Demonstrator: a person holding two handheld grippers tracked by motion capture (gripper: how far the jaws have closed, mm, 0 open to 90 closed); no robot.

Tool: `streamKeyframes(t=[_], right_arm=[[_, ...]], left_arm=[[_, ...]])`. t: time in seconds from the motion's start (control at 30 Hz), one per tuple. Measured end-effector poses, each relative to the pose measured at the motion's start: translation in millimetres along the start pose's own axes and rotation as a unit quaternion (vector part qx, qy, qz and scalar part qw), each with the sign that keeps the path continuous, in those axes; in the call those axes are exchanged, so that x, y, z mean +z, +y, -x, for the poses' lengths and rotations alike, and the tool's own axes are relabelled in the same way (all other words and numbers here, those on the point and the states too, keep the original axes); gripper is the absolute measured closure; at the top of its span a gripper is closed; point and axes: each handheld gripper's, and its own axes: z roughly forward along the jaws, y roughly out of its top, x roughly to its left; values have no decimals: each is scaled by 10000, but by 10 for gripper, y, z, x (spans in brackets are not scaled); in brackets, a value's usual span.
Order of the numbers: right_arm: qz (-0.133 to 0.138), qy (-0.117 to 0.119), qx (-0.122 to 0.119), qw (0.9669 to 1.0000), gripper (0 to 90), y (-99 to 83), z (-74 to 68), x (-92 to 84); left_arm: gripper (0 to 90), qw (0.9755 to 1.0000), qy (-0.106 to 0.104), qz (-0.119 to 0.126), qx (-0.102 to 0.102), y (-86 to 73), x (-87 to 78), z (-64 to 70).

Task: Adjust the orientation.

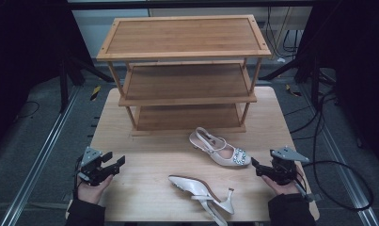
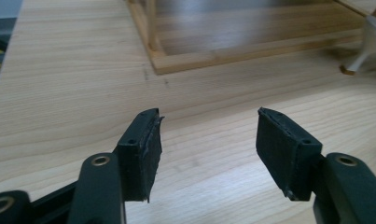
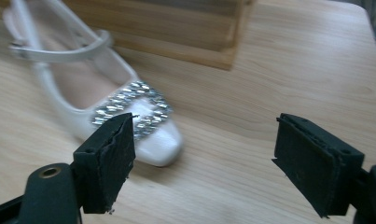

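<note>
Right gripper [image 1: 254,163] lies low and level, jaws wide and empty; the upright shoe [image 1: 219,148] sits just ahead, toe nearest.

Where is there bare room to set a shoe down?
All three shelves of the rack are bare. Free tabletop lies between the left gripper and the tipped shoe. It is crowded near the right gripper, beside the upright shoe.

Left gripper [image 1: 115,163] and right gripper [image 1: 256,165] low, level, jaws apart, empty.
</note>
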Motion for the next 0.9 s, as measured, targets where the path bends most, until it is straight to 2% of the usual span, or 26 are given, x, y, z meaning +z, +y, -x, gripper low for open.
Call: streamKeyframes(t=[0.07, 0.1, 0.13, 0.17, 0.27, 0.3, 0.33, 0.37, 0.4, 0.57, 0.63, 0.67, 0.7, 0.73, 0.77, 0.83, 0.9], right_arm=[[20, 182, -42, 9998, 218, 31, -74, -18], [15, 361, -167, 9992, 229, 59, -169, -32], [15, 361, -167, 9992, 229, 59, -169, -32], [18, 505, -266, 9984, 243, 80, -250, -48], [42, 731, -321, 9968, 269, 106, -360, -96], [42, 731, -321, 9968, 269, 106, -360, -96], [81, 846, -389, 9956, 294, 118, -433, -142], [81, 846, -389, 9956, 294, 118, -433, -142], [101, 1026, -455, 9936, 326, 107, -508, -189], [-53, 1371, -671, 9883, 395, 39, -682, -256], [-96, 1548, -680, 9855, 422, 17, -742, -270], [-115, 1624, -691, 9842, 434, 7, -770, -275], [-130, 1715, -709, 9825, 451, -3, -802, -278], [-130, 1715, -709, 9825, 451, -3, -802, -278], [-159, 1797, -812, 9802, 470, -25, -881, -287], [-175, 1821, -848, 9794, 476, -32, -908, -289], [-200, 2005, -914, 9752, 508, -60, -997, -305]], left_arm=[[409, 9999, -73, 3, 69, 7, 4, 62], [422, 9998, -170, -3, 136, 12, 4, 128], [427, 9998, -170, -3, 136, 12, 4, 128], [433, 9994, -274, 7, 212, 18, -5, 200], [454, 9984, -453, 55, 330, 32, -15, 317], [462, 9984, -453, 55, 330, 32, -15, 317], [471, 9975, -572, 56, 405, 37, -20, 402], [478, 9975, -572, 56, 405, 37, -20, 402], [484, 9964, -688, 18, 505, 33, -9, 493], [522, 9921, -987, -103, 770, 11, 23, 728], [540, 9902, -1106, -130, 845, 3, 30, 816], [550, 9902, -1106, -130, 845, 3, 30, 816], [559, 9881, -1222, -183, 912, -10, 40, 901], [569, 9881, -1222, -183, 912, -10, 40, 901], [578, 9867, -1283, -223, 968, -22, 49, 950], [584, 9852, -1334, -266, 1047, -43, 60, 1015], [600, 9834, -1376, -332, 1139, -70, 88, 1108]])
